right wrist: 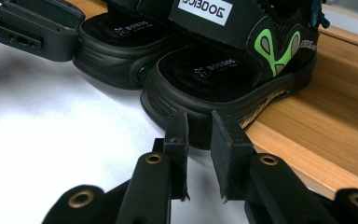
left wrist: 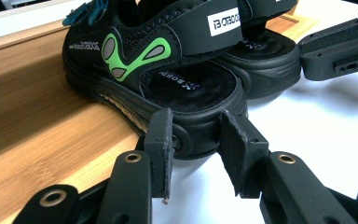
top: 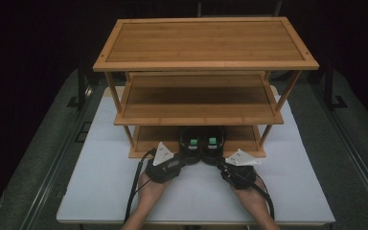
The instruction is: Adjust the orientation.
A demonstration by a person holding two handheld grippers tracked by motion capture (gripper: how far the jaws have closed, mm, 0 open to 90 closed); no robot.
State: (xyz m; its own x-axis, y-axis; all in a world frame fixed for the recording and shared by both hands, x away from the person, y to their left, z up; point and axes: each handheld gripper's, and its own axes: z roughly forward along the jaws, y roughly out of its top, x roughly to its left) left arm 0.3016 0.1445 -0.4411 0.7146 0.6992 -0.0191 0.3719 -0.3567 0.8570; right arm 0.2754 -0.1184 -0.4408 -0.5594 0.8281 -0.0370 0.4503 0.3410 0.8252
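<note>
High view: two black sandals with green patches sit side by side, heels hanging off the bottom tier of the three-tier bamboo shoe rack [top: 206, 64] onto the white table [top: 100, 187].

Left gripper [left wrist: 198, 140] has its fingers [left wrist: 161, 140] spread round the heel of the left black sandal [left wrist: 168, 70], not yet pinching; right gripper [right wrist: 198, 140] has fingers [right wrist: 177, 135] parted just short of the right black sandal [right wrist: 223, 70], heel rim beyond the tips. Risk as I judge it: a shallow bite on that rounded rubber heel could slip, or drag the sole against the rack's raised lip. Count: two sandals, two grippers, one rack, three shelves.
</note>
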